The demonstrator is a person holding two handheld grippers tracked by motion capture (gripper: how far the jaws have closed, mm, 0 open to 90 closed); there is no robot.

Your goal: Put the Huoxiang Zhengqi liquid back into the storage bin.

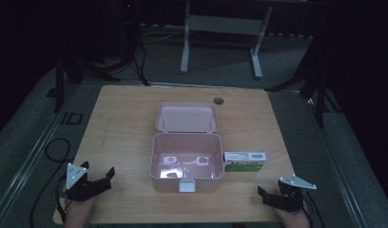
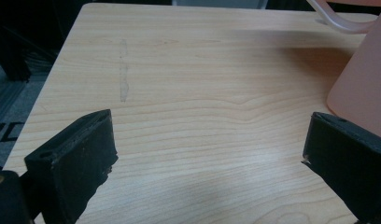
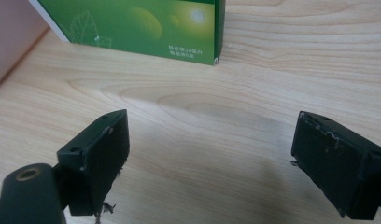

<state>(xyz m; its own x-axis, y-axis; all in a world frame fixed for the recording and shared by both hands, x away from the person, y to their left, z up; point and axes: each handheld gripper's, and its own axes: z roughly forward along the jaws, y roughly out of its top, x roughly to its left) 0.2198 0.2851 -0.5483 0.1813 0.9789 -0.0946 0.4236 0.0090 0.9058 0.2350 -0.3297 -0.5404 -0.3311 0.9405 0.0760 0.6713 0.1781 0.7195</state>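
Both tongs, left (image 1: 99, 178) and right (image 1: 270, 195), wide open, empty, near pink box (image 1: 187, 164).

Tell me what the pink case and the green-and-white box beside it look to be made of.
The pink case looks like moulded plastic: smooth walls, rounded corners, a soft sheen, a hinged lid lying open behind it. The green-and-white box looks like printed cardboard with a glossy coat: sharp folded edges and printed graphics in the right gripper view. Both are guesses from looks.
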